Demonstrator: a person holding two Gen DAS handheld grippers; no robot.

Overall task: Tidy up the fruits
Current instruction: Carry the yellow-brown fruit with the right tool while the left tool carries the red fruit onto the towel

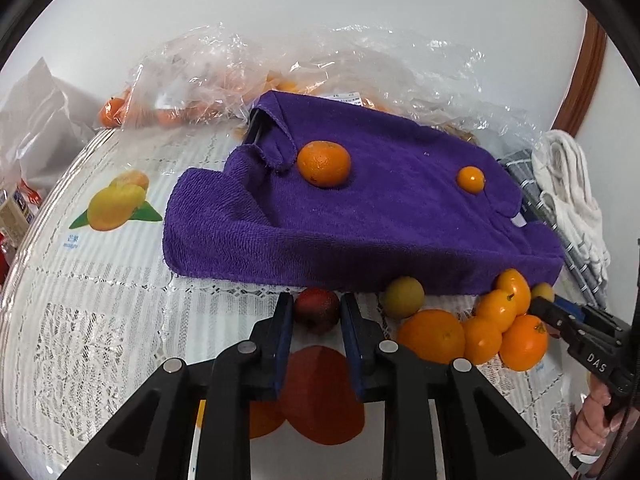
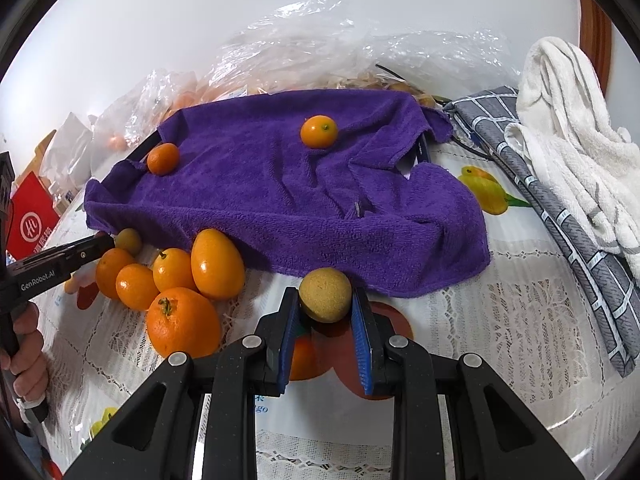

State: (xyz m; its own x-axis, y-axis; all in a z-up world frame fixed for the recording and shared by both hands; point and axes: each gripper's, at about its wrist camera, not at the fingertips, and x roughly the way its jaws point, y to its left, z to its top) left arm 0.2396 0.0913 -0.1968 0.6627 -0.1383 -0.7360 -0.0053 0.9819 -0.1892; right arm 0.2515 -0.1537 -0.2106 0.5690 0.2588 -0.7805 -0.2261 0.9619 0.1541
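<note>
My left gripper (image 1: 316, 308) is shut on a small dark red fruit (image 1: 317, 312) just above the lace tablecloth, in front of the purple towel (image 1: 360, 216). My right gripper (image 2: 325, 300) is shut on a round yellow-green fruit (image 2: 325, 294) at the towel's (image 2: 280, 200) near edge. Between the two grippers lies a pile of oranges (image 1: 432, 336) (image 2: 182, 322), with another yellow-green fruit (image 1: 402, 297) (image 2: 128, 240) beside it. Two oranges rest on top of the towel, one larger (image 1: 324, 163) (image 2: 163, 159) and one smaller (image 1: 471, 179) (image 2: 319, 131).
Clear plastic bags (image 1: 208, 80) (image 2: 320, 48) holding more oranges lie behind the towel by the wall. White cloth (image 2: 568, 152) and grey checked cloth (image 2: 560, 208) are heaped at the right. A red box (image 2: 32, 220) stands at the left. A person's hand (image 2: 24, 344) holds the left gripper's handle.
</note>
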